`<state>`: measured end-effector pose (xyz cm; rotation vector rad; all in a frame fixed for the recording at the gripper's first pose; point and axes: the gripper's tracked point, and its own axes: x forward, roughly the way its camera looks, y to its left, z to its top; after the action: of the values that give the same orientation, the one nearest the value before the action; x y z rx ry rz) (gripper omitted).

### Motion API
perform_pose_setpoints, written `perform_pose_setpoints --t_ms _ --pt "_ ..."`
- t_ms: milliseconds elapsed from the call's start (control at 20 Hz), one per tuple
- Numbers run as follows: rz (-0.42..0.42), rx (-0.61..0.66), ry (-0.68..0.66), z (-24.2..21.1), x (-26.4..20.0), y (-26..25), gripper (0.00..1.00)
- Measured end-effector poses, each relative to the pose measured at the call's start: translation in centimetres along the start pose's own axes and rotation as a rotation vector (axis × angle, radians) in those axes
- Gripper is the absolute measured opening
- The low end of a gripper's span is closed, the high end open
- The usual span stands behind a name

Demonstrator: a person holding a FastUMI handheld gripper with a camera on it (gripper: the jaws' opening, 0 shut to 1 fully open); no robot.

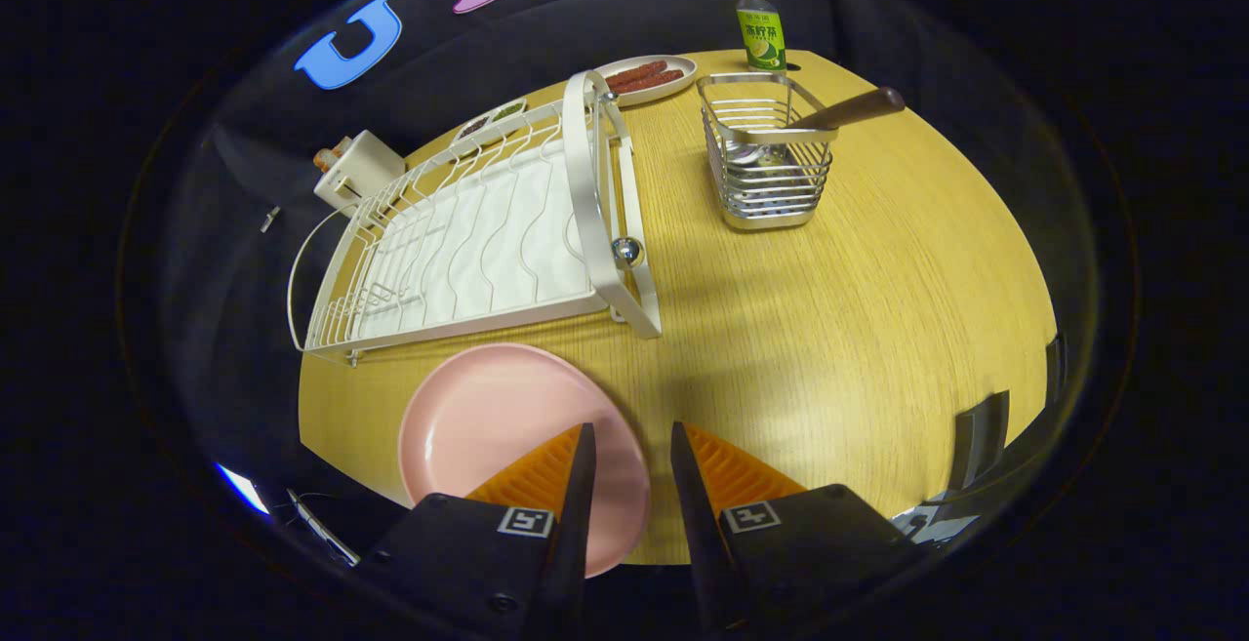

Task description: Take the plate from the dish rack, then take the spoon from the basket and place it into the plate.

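Pink plate lies flat under the parted tool.

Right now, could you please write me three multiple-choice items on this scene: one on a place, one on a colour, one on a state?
1. Where is the plate?
A. in the dish rack
B. on the table, before the dish rack
C. in the basket

2. What colour is the plate?
A. pink
B. blue
C. green

3. How are the gripper fingers?
A. shut on the plate
B. shut on the spoon
C. apart, holding nothing

Answers: 1 B, it lies flat on the wood; 2 A, plainly pink; 3 C, bare table shows between them, and the spoon stands in the basket.
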<state>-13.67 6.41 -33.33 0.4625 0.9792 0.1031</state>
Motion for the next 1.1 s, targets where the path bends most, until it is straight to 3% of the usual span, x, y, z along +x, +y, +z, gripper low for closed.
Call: perform_pose_setpoints --t_ms 50,200,300,500,700,950,1100 --pt "0.02 -0.003 -0.023 0.4 -0.9 0.1 0.59" --pt "0.028 -0.034 -0.123 2.8 -4.0 -0.7 0.7" --pt "-0.008 -0.066 -0.214 5.5 -6.1 -2.1 0.75" --pt "-0.119 -0.122 -0.367 11.8 -8.5 -5.3 0.75" --pt "-0.184 -0.129 -0.379 14.9 -6.8 -7.9 0.74" --pt "-0.23 -0.171 -0.349 16.7 -3.9 -10.1 0.58" --pt "-0.223 -0.193 -0.327 16.9 -2.4 -10.0 0.57"
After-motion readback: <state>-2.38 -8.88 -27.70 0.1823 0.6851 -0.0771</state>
